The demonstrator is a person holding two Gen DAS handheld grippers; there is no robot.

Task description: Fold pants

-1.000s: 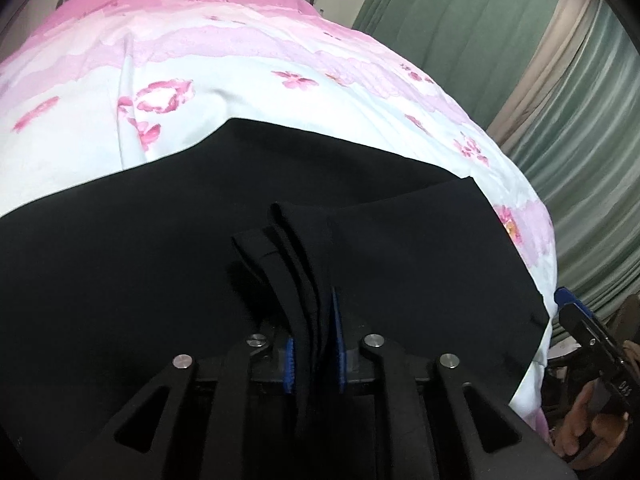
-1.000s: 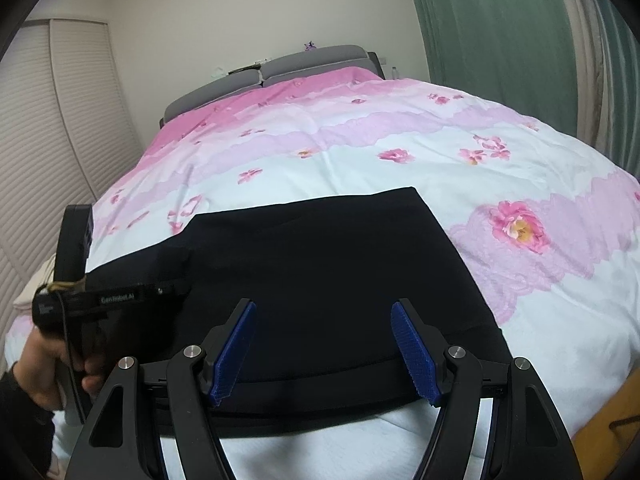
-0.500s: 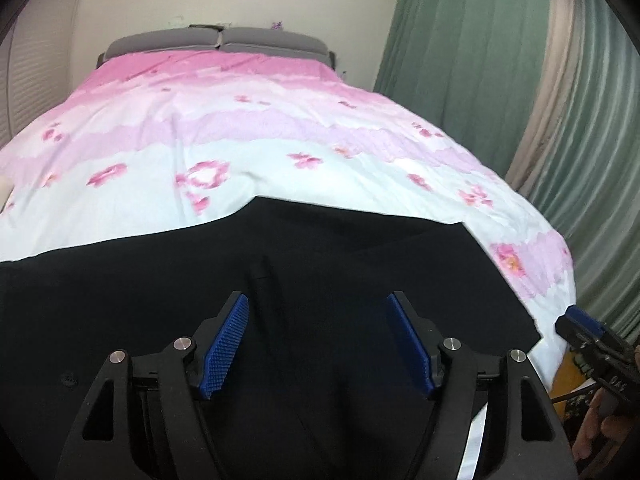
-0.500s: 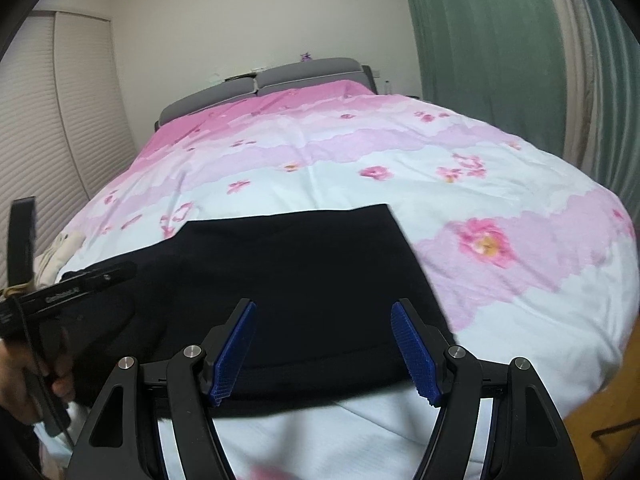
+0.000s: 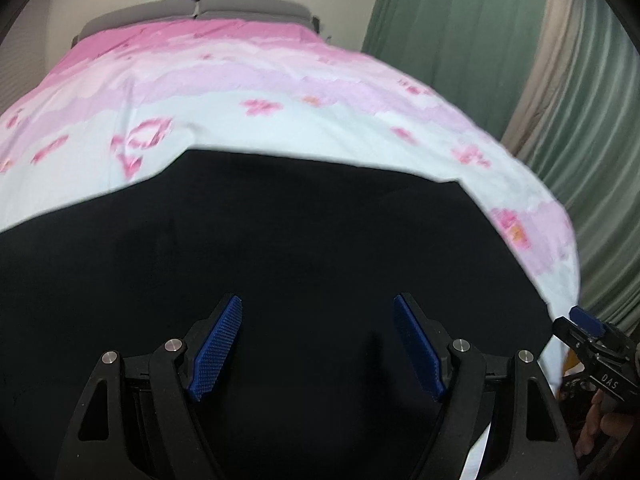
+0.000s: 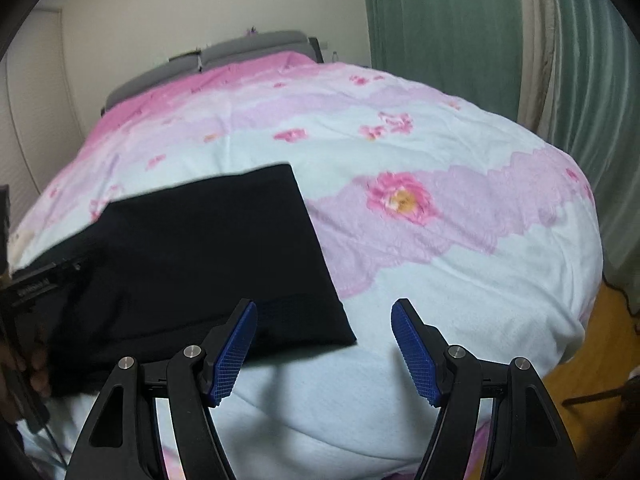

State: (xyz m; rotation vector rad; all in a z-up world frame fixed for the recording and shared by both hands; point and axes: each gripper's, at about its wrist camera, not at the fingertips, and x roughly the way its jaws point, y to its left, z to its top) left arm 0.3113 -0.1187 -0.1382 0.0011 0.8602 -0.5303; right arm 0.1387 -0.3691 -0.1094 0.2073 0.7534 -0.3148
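Observation:
Black pants (image 5: 320, 248) lie flat on the pink-and-white flowered bedcover (image 5: 280, 92). My left gripper (image 5: 318, 300) hovers over them with its blue pads wide apart and still opening; no fabric sits between the pads. In the right wrist view the pants (image 6: 208, 248) fill the left half, their near right corner just behind my left pad. My right gripper (image 6: 325, 303) stands open over that corner and bare bedcover (image 6: 440, 260), holding nothing. Each gripper shows at the edge of the other's view: right gripper (image 5: 584, 328), left gripper (image 6: 36, 280).
A grey headboard (image 5: 200, 8) stands at the bed's far end. Green curtains (image 5: 480, 40) hang along the right side. Wooden floor (image 6: 600, 340) shows past the bed's right edge. A hand (image 5: 600, 428) grips the right gripper's handle.
My left gripper let go of the bunched fold of black fabric, opened wide and drew back; the fabric now lies flat. My right gripper slid right, from over the pants to their corner.

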